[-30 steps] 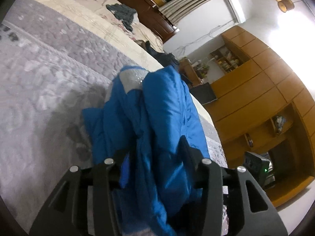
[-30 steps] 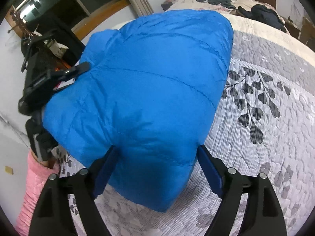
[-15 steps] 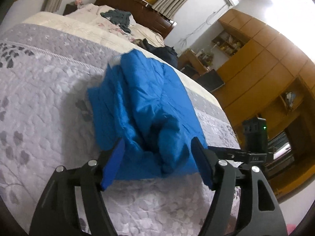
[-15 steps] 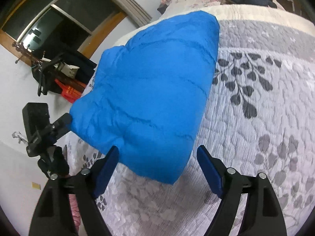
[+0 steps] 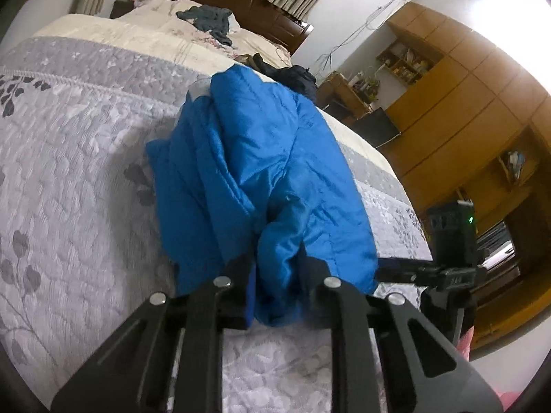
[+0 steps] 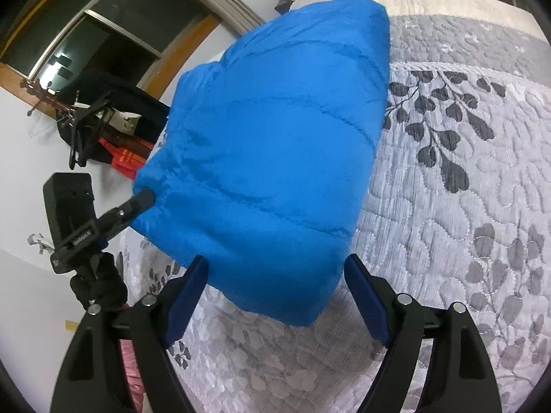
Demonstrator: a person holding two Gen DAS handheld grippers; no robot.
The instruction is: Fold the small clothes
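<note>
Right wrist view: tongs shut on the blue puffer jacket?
No: the right tongs stand open, the blue puffer jacket lying between the spread fingers.

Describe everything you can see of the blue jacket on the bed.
The blue jacket is a puffy, quilted garment of shiny fabric, folded into a bulky bundle on the grey leaf-patterned bedspread. The left tool is shut on its bunched near edge. The right tool, open, straddles another edge.

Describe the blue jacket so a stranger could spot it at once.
Start at the grey quilt with dark leaf prints. The blue jacket lies on it, bunched and puffy. It is the only bright blue item; the dark clothes near the headboard are grey and black.
</note>
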